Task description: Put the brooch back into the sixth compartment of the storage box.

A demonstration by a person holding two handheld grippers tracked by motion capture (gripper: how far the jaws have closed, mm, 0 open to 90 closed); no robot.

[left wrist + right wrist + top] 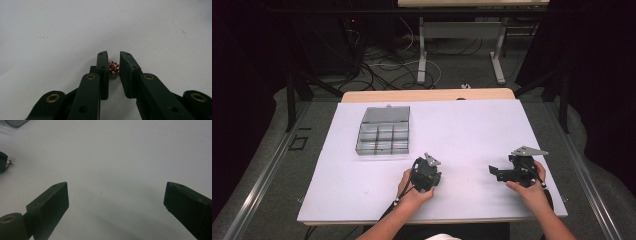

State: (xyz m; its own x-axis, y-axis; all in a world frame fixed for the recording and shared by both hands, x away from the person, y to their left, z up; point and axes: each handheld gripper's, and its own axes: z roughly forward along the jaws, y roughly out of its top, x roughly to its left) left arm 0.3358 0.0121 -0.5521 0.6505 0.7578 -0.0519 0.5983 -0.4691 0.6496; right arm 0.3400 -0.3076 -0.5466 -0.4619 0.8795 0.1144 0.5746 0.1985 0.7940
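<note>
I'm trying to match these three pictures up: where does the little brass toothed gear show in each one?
High view: hidden under the left gripper, near the front middle of the white table.
Left gripper view: the gear sits centre, pinched between the two black jaws.
Right gripper view: a small glint at the left edge.
Shared landmark: the white table.

You hold two black grippers: the left gripper [114, 71] looks dark greenish-black in its own view, with brass-coloured rivets, and the small toothed gear [113, 69] between its jaws is gold with a reddish glint. The right gripper [116, 200] is matte black and carries a grey plate. The table sheet [462, 130] is plain white. The compartment box [383, 131] is clear grey.
</note>
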